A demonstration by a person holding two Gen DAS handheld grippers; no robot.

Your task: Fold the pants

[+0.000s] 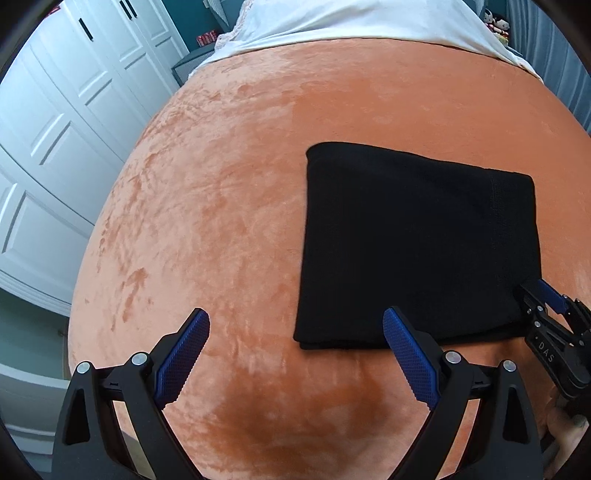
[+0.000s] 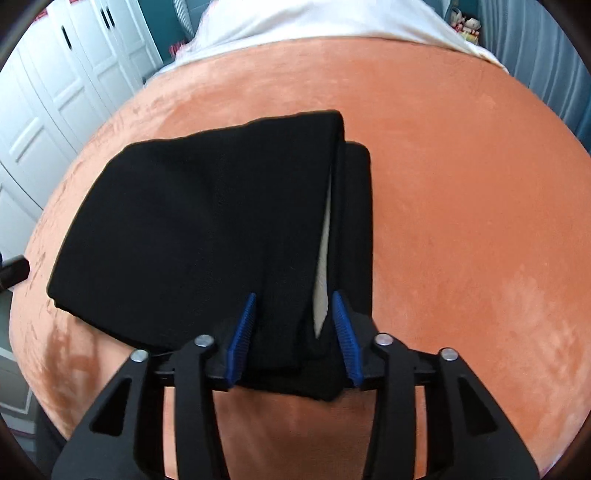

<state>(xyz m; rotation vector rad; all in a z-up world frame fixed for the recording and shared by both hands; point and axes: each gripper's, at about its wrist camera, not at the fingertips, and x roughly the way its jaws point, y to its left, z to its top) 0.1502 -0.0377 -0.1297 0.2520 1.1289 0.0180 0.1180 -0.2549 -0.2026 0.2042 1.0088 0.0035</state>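
White wardrobe doors (image 1: 55,122) stand at the far left, beside the bed. The bed's orange plush blanket (image 1: 221,221) covers most of both views, with a white sheet (image 1: 332,22) across its far end. The left hand-held gripper (image 1: 295,328) hovers over bare blanket with its blue-padded fingers spread wide and nothing between them; its right finger reaches just over the near edge of the pants. The black pants (image 1: 417,243) lie folded into a flat rectangle on the blanket, right of centre in the left wrist view. At their near right corner, the right hand-held gripper (image 2: 293,306) is clamped on the stacked layers, its fingers drawn narrow around the fabric. A pale lining strip (image 2: 322,273) shows between two layers there.
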